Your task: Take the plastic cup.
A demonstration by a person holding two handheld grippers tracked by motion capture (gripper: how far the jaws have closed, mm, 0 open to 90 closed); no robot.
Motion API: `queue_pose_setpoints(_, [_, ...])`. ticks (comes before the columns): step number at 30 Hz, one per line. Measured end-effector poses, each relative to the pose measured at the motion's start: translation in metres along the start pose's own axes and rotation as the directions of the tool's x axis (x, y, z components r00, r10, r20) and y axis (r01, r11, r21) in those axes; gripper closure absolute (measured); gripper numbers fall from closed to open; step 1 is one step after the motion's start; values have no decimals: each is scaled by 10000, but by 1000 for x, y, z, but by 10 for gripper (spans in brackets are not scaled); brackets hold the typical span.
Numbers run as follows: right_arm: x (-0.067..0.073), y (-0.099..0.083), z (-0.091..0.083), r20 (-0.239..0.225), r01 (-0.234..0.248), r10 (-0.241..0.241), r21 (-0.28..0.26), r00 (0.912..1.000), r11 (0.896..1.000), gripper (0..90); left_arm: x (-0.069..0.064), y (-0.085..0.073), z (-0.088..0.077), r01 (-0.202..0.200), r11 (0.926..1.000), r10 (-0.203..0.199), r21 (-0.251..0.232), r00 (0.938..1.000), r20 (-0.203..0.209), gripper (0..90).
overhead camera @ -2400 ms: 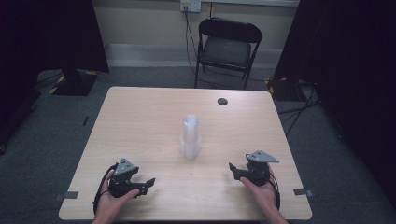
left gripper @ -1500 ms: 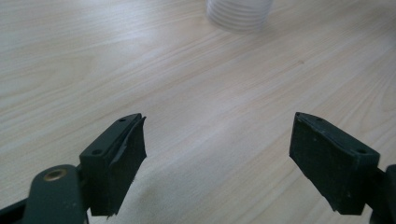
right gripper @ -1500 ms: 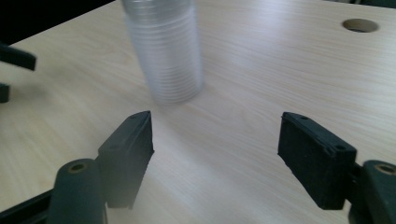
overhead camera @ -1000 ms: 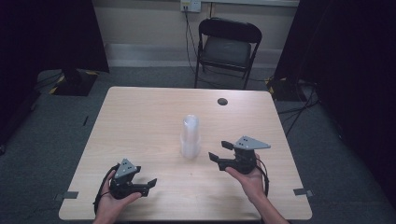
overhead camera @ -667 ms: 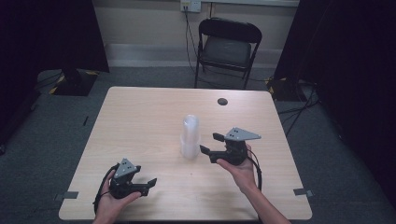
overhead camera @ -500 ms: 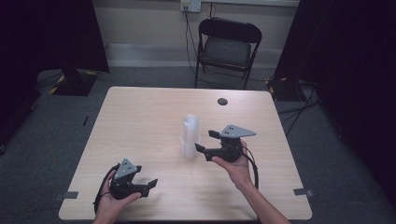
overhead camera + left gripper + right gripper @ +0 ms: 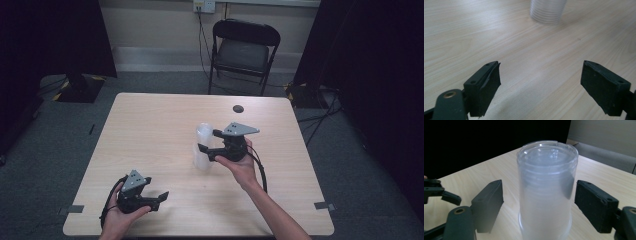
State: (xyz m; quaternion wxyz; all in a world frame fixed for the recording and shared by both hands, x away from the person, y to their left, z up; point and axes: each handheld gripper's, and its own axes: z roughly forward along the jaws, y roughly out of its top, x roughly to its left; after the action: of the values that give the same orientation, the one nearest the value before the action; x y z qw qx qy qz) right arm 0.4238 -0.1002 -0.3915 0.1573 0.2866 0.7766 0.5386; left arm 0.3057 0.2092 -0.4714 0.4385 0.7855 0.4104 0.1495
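Item: stack of clear plastic cups (image 7: 202, 147), nested upside down, standing upright near the middle of the pale wood tabletop (image 7: 150, 130). Right tool (image 7: 207, 142): jaws spread wide, one on either side of the stack at about mid-height, coming in from the stack's 3 o'clock; in the right gripper view a gap shows between each jaw and the cup wall, so no contact yet. Left tool (image 7: 159, 197): jaws likewise apart and holding nothing, resting low at roughly 7 o'clock from the stack, well apart from it, pointed toward it. Also present: small dark round object (image 7: 238, 108) near the tabletop's far edge, at about 1 o'clock from the stack; folding chair (image 7: 242, 52) beyond. Progress, judged: approach done, stack bracketed; closing on the stack, and whatever lifting or separating of cups follows, remains.
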Motion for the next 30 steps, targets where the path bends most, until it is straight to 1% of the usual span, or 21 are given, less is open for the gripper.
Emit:
queue_pose_setpoints(4, [-2, 1, 9, 37, -64, 64, -82, 10000, 9999, 236, 0, 0, 0, -66, 10000, 66, 51, 10000, -30, 160])
queue_pose_setpoints(6, [-3, -1, 13, 76, -28, 29, -48, 10000, 10000, 242, 0, 0, 0, -50, 10000, 50, 31, 10000, -33, 160])
queue_pose_setpoints(10, [-7, -6, 23, 90, -185, 185, 38, 9998, 9998, 243, 0, 0, 0, -75, 10000, 75, 62, 10000, -49, 161])
queue_pose_setpoints(15, [-7, -9, 32, 119, -168, 168, 75, 9998, 9998, 247, 0, 0, 0, -79, 10000, 79, 52, 10000, -26, 161])
queue_pose_setpoints(20, [-7, -11, 34, 146, -129, 126, 192, 9998, 9997, 271, 1, -1, 0, -30, 10000, 30, 36, 10000, -22, 161])
queue_pose_setpoints(22, [-7, -11, 35, 84, -182, 180, 163, 9998, 9997, 285, 1, 0, 0, -45, 10000, 45, 38, 10000, -46, 161])
queue_pose_setpoints(24, [-6, -11, 36, 130, -61, 59, 143, 9999, 9999, 295, 1, 0, 0, 16, 10000, -15, 28, 10000, -55, 161])
queue_pose_setpoints(27, [-5, -11, 36, 152, -53, 52, 94, 9999, 9999, 309, 2, -1, 0, 4, 10000, -3, 55, 9999, -125, 161])
queue_pose_setpoints(28, [-5, -11, 36, 170, -60, 58, 86, 9998, 9999, 310, 2, -1, 0, 58, 10000, -58, 10, 9999, -128, 161])
queue_pose_setpoints(30, [-5, -11, 35, 158, -102, 101, 44, 9998, 9999, 309, 3, -1, -1, 4, 10000, -5, -58, 9999, -101, 162])
